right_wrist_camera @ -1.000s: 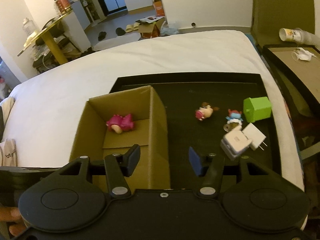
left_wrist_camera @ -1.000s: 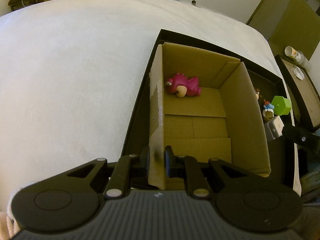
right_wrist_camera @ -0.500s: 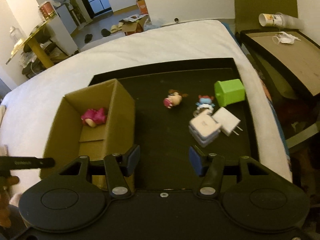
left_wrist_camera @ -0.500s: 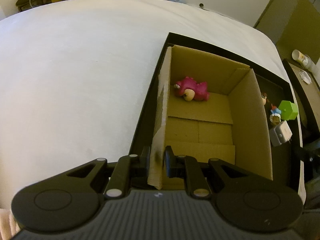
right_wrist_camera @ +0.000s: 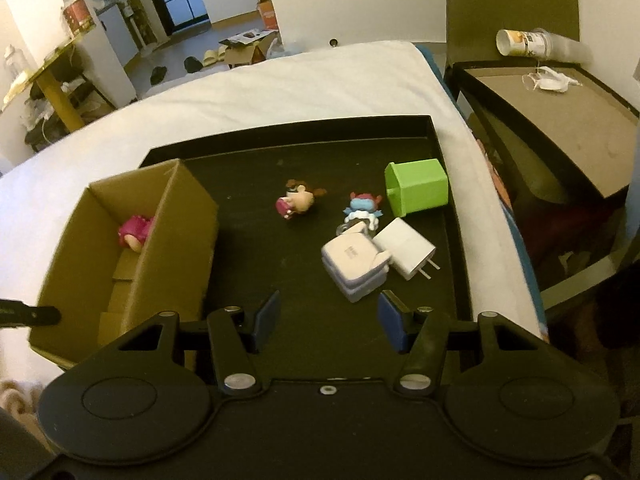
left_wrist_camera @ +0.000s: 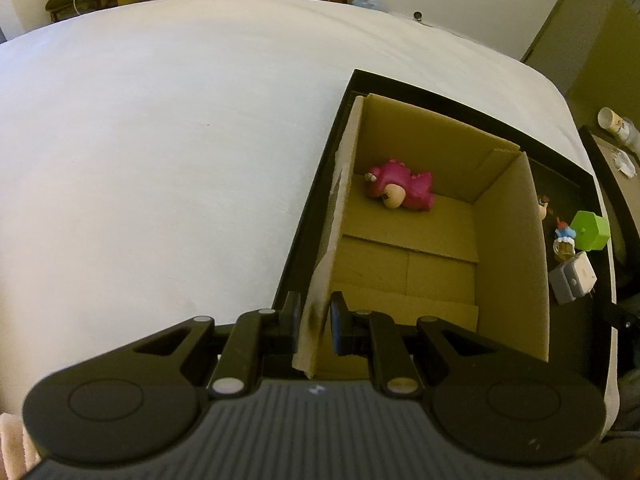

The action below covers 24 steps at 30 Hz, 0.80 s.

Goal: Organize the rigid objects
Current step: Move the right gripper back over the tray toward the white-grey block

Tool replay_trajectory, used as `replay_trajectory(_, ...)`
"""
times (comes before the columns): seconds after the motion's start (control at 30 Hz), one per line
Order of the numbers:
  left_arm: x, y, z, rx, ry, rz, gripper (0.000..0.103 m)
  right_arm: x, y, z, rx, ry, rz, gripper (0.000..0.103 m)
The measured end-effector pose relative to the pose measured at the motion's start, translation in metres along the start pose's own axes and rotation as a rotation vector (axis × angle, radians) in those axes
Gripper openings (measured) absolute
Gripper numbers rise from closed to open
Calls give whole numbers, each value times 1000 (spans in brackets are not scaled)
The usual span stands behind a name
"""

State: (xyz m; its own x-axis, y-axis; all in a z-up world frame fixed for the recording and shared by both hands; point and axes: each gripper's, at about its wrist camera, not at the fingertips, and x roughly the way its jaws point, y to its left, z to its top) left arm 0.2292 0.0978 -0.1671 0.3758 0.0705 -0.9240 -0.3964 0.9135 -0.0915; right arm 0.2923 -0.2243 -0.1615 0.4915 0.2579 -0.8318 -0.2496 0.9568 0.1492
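Note:
My left gripper (left_wrist_camera: 315,317) is shut on the near left wall of the cardboard box (left_wrist_camera: 508,264), which stands on the black tray (right_wrist_camera: 288,280). A pink plush toy (left_wrist_camera: 402,186) lies inside the box (right_wrist_camera: 176,236). My right gripper (right_wrist_camera: 328,320) hangs open over the tray with nothing between its fingers. Just beyond it sit a white-grey charger block (right_wrist_camera: 354,264) and a white plug adapter (right_wrist_camera: 406,250). Farther off lie a blue-haired figurine (right_wrist_camera: 362,208), a brown-haired figurine (right_wrist_camera: 298,202) and a green cube (right_wrist_camera: 416,186).
The tray rests on a white bed (left_wrist_camera: 160,140). A dark side table (right_wrist_camera: 560,120) with a tipped cup (right_wrist_camera: 524,42) and a crumpled wrapper stands at the right. Shoes and a small carton lie on the floor beyond the bed.
My right gripper has moved to the right and lower over the tray, bringing the chargers close in front of it. The left gripper keeps its grip on the box wall.

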Motion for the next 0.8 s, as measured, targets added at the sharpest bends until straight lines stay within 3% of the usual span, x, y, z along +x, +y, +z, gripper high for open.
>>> replay_trajectory(0.33,1,1,0,-17,-3,39,14,20,0,10,-146,13,-29,52)
replay_trajectory(0.6,3,2,3,-26,5,35,14,42,3,21,-233,26,-56,52)
replay_trajectory(0.8,7,2,4,-27,10,27,14,58,4,23,-270,53,-60,46)
